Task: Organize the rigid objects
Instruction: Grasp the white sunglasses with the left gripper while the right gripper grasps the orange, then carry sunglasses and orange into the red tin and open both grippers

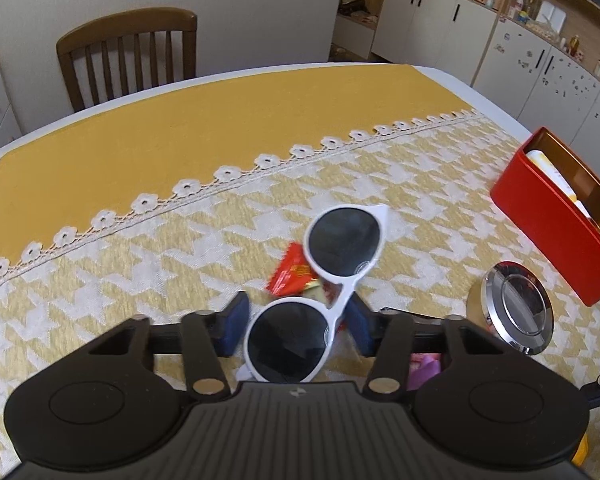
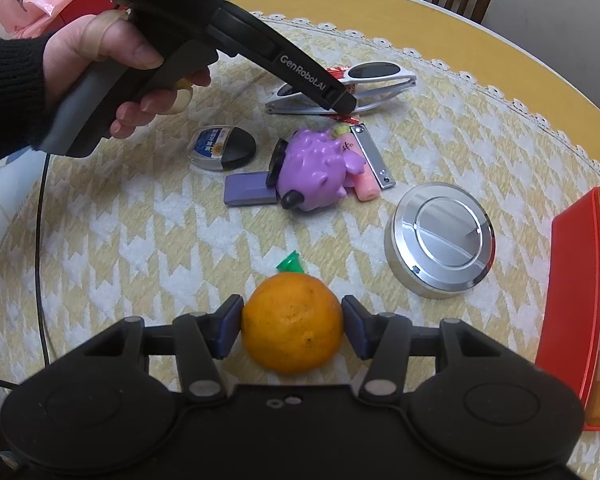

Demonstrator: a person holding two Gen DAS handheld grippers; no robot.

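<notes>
White sunglasses (image 1: 332,276) with dark lenses lie between the blue pads of my left gripper (image 1: 298,322); the jaws stand around the near lens, with a gap on the left side, so I cannot tell whether they grip it. In the right wrist view the sunglasses (image 2: 364,80) rest on the tablecloth under the left gripper's tip. My right gripper (image 2: 292,330) is shut on an orange (image 2: 293,322), both pads touching its sides. A red box (image 2: 572,280) stands at the right.
A round silver tin (image 2: 440,242), a purple spiky toy (image 2: 320,168), a purple block (image 2: 248,194), a pink tube (image 2: 366,184), a metal clip (image 2: 372,156), a black oval case (image 2: 224,148), a red wrapper (image 1: 290,274) and a green piece (image 2: 291,264) lie on the tablecloth. A chair (image 1: 128,52) stands behind.
</notes>
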